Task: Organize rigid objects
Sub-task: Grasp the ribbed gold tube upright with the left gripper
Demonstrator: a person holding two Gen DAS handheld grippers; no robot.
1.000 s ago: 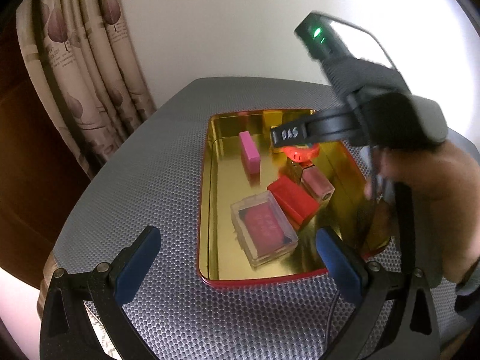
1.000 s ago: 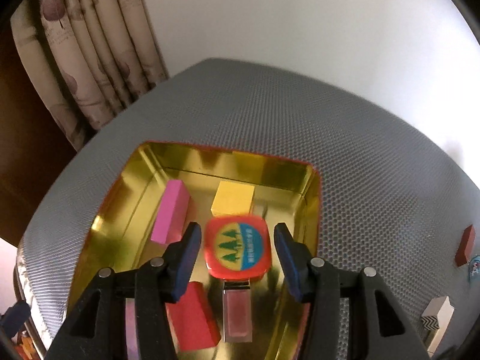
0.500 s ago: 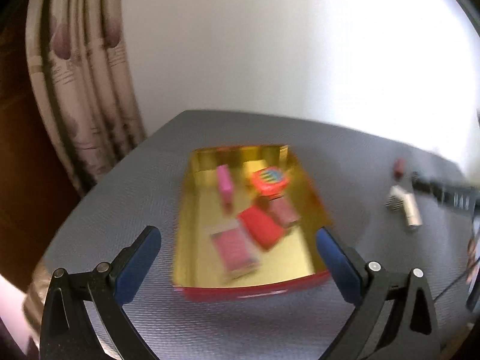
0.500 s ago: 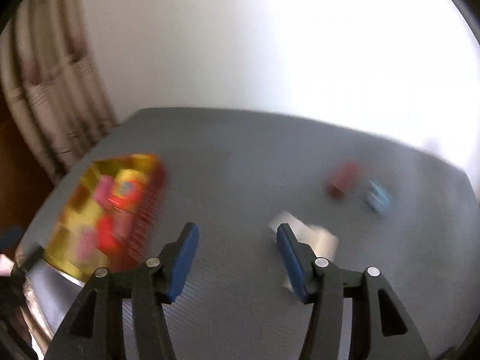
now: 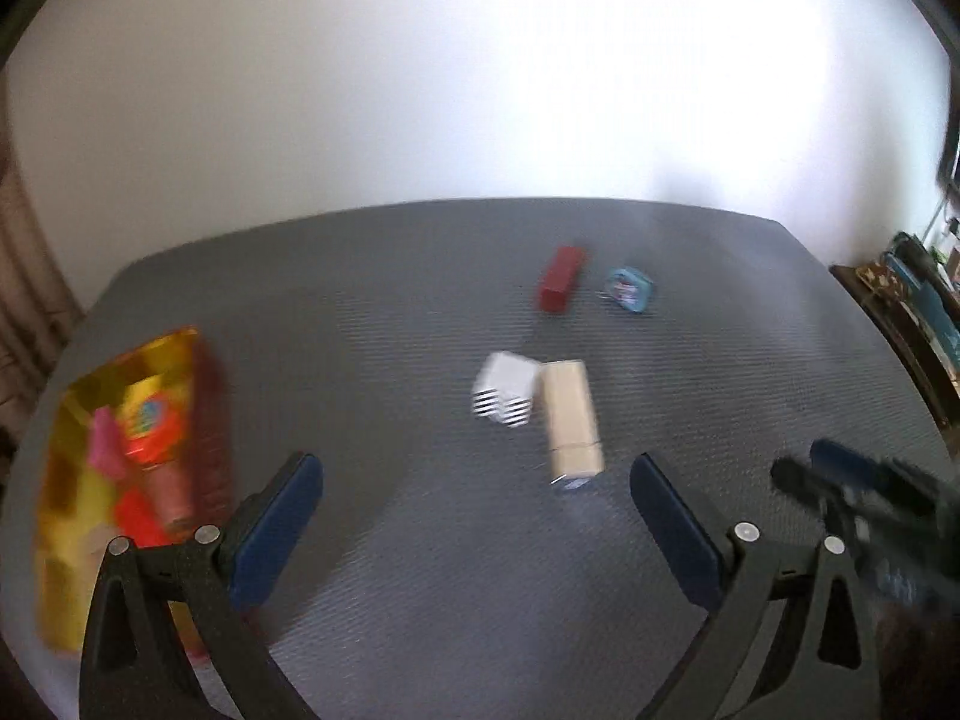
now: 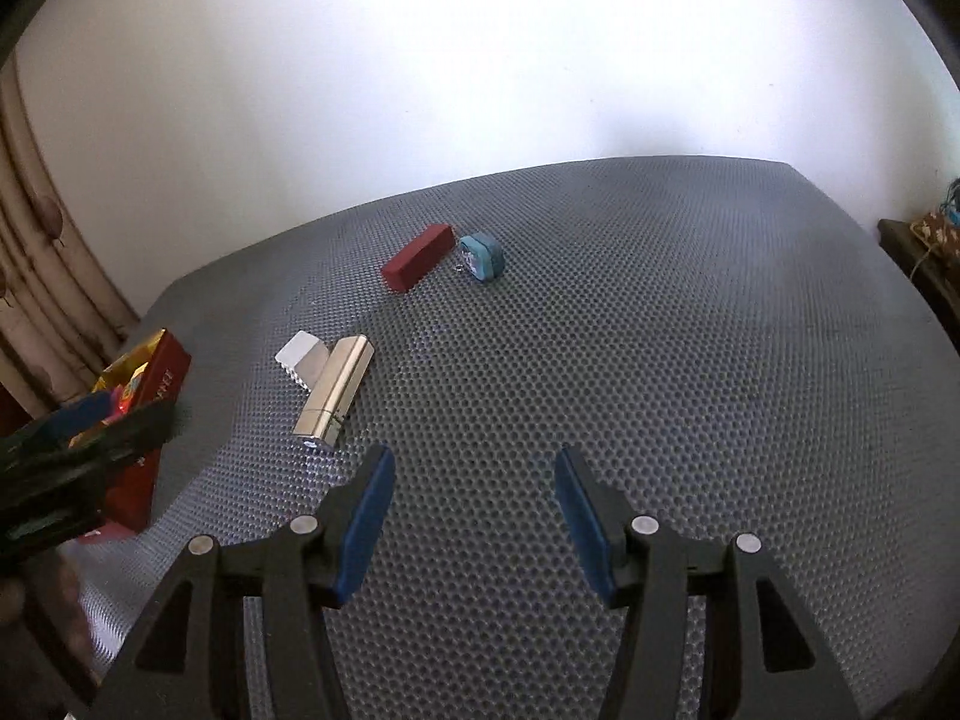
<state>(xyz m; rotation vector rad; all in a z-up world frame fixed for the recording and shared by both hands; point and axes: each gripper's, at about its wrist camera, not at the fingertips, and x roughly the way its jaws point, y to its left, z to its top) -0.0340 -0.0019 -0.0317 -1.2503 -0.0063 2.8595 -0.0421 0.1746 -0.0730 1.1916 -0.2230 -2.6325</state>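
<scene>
A gold-lined red tin tray [image 5: 66, 414] at the far left holds several small blocks and a red square tin [image 5: 153, 429]. On the grey mat lie a beige cylinder [image 5: 570, 417], a white striped block [image 5: 504, 387], a dark red block [image 5: 561, 287] and a small blue case [image 5: 629, 289]. My left gripper [image 5: 474, 516] is open and empty, just short of the beige cylinder. My right gripper [image 6: 474, 510] is open and empty over bare mat; the cylinder [image 6: 333, 387], white block [image 6: 300, 354], red block [image 6: 417, 264] and blue case [image 6: 482, 255] lie ahead to its left.
A white wall stands behind the mat. A curtain [image 6: 36, 252] hangs at the left. A dark shelf with clutter [image 5: 912, 300] stands at the right. The tray's red wall [image 6: 153, 396] shows at the left of the right wrist view, behind the left gripper's body [image 6: 72, 468].
The right gripper let go of the red square tin in the tray and swung right. Both grippers have moved from the tray to the loose objects on the mat.
</scene>
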